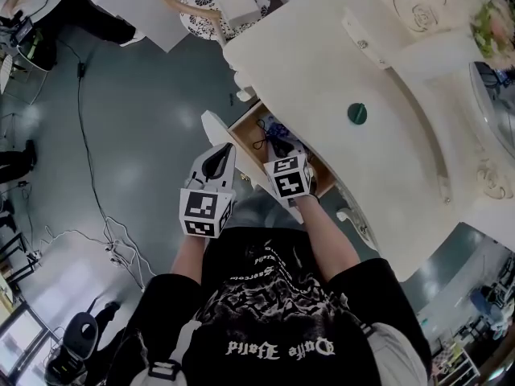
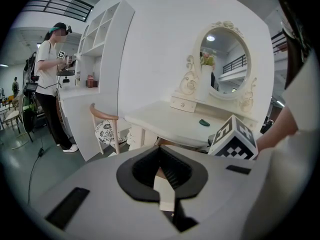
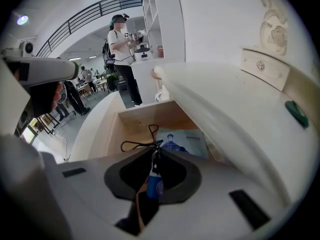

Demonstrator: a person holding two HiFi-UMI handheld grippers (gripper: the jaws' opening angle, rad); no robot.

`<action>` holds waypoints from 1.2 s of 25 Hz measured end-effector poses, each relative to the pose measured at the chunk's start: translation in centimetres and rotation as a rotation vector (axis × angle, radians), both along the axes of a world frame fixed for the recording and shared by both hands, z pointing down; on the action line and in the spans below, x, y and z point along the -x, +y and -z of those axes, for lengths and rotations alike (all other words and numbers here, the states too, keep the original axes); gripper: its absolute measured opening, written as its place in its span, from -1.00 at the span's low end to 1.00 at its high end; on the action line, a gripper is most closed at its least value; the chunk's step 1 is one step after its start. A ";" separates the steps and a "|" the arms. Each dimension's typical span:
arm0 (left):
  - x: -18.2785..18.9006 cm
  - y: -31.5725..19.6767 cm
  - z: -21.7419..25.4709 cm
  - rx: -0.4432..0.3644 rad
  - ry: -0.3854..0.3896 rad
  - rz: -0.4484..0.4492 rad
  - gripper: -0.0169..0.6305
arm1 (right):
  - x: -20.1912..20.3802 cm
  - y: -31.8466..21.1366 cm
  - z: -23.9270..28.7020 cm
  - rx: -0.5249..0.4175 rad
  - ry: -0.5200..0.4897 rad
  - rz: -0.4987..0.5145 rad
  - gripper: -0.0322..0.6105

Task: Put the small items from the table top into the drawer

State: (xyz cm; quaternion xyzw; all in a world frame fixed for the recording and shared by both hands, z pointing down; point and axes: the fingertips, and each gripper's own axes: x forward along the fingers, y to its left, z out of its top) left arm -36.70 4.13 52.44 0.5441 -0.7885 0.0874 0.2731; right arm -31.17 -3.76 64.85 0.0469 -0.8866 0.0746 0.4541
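The drawer (image 1: 244, 129) under the white dressing table (image 1: 322, 63) stands open; a blue card (image 3: 182, 141) and a loop of black cord (image 3: 137, 144) lie in it. My right gripper (image 3: 152, 176) hangs over the drawer (image 3: 130, 124), shut on a small blue tag (image 3: 155, 185) tied to that cord. A small green item (image 1: 356, 113) rests on the table top and also shows in the right gripper view (image 3: 297, 113). My left gripper (image 1: 217, 161) is at the drawer's white front. Its jaws stand close, with a white strip (image 2: 165, 191) between them; a grip cannot be told.
A chair with a patterned cushion (image 1: 217, 6) stands left of the table. Cables (image 1: 96, 191) run over the grey floor. A person (image 2: 50, 84) stands by white shelves. An oval mirror (image 2: 222, 64) and a little drawer box (image 3: 265, 66) sit at the table's back.
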 end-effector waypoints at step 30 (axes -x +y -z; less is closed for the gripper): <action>1.2 1.2 -1.2 0.044 0.023 0.049 -0.90 | 1.7 0.8 -3.8 0.002 0.119 0.158 -0.76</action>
